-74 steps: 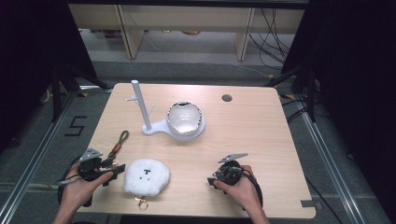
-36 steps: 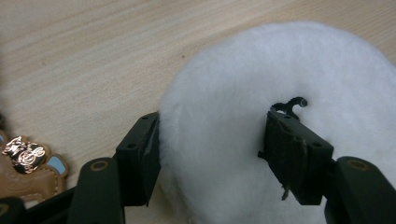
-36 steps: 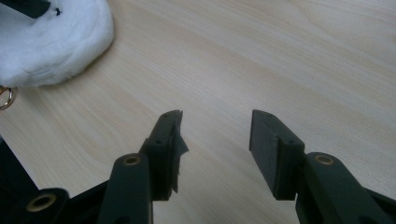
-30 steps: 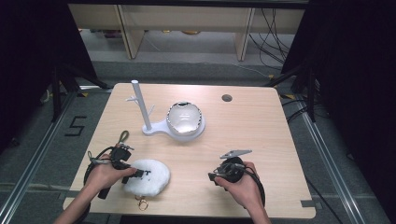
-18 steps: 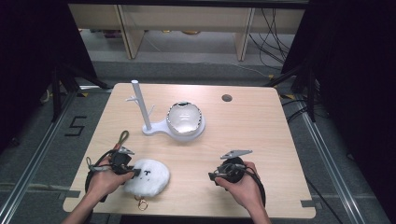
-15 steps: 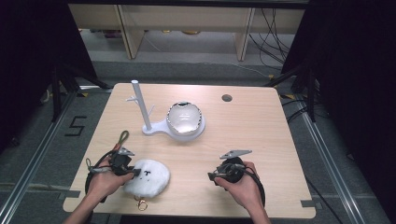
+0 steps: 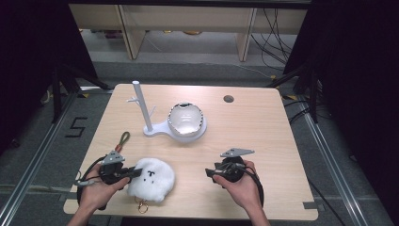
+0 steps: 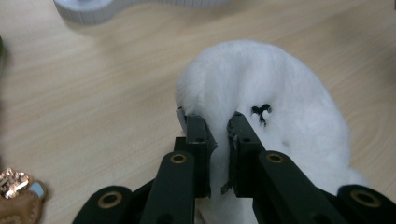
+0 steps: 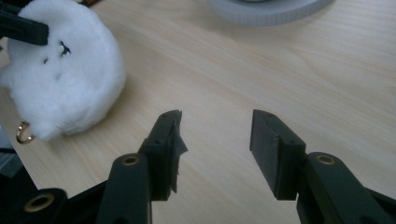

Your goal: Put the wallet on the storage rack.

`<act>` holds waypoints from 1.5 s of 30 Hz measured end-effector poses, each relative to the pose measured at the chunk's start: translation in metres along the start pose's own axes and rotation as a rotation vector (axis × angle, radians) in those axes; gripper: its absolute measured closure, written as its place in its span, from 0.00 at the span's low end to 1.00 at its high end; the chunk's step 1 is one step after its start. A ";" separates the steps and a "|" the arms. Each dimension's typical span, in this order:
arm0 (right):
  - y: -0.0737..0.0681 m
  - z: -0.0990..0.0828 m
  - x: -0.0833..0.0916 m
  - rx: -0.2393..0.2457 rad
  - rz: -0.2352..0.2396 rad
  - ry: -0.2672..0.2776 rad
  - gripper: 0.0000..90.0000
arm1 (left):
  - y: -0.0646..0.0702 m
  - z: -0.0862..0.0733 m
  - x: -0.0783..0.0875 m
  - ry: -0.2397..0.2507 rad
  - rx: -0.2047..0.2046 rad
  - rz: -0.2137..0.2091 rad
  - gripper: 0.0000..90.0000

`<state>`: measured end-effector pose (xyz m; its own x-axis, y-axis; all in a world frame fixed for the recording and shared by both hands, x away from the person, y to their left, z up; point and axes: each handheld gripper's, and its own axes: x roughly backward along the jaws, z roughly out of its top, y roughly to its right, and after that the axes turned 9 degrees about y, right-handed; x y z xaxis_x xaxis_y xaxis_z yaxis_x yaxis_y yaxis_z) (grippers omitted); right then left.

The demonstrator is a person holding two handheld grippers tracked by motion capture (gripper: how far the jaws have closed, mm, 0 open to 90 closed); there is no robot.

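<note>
— Down at the near left corner of the table [image 7: 263,122], what has that left gripper [image 7: 133,172] got hold of?

— A white fluffy plush [image 7: 151,179], round, with a small black stitched face on top. Its jaws have just been closing, and now they pinch a fold of the fur at the plush's left edge. From the left gripper view the two black pads sit tight together with white fluff [image 8: 261,93] squeezed between them.

— Is the plush off the table?

— Hard to say from where I stand; it looks to be resting on the wood, close to the front edge. A small gold clasp [image 7: 142,206] hangs out from under it on the near side.

— And the other hand?

— The right gripper [image 7: 210,173] sits well apart, over to the right, near the front edge too. Its jaws stand parted over bare wood with nothing between them, pointing across toward the plush.

— What else is up there?

— A white stand [image 7: 149,113] with a tall post and little pegs, towards the middle, and a shiny bowl [image 7: 186,119] seated on its base. A brown strap [image 7: 123,139] lies just beyond the left hand.
</note>
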<state>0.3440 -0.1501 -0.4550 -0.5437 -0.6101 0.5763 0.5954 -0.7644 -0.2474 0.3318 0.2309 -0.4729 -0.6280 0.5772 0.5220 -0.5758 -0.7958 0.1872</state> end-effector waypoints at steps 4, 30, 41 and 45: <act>-0.005 0.005 -0.003 -0.005 0.021 0.045 0.59 | 0.010 0.009 0.008 0.130 -0.010 -0.013 0.90; -0.029 0.061 -0.017 0.095 0.125 0.259 0.43 | 0.050 0.064 -0.010 0.338 -0.157 -0.067 0.90; -0.026 0.065 -0.023 0.137 0.109 0.282 0.54 | 0.057 0.069 -0.012 0.419 -0.221 -0.061 0.89; -0.028 0.067 -0.018 0.197 0.103 0.310 0.74 | 0.060 0.070 -0.012 0.475 -0.271 -0.044 0.89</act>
<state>0.3768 -0.1036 -0.4062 -0.6106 -0.7386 0.2859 0.7418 -0.6598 -0.1201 0.3418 0.1632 -0.4098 -0.7311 0.6782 0.0740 -0.6820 -0.7294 -0.0532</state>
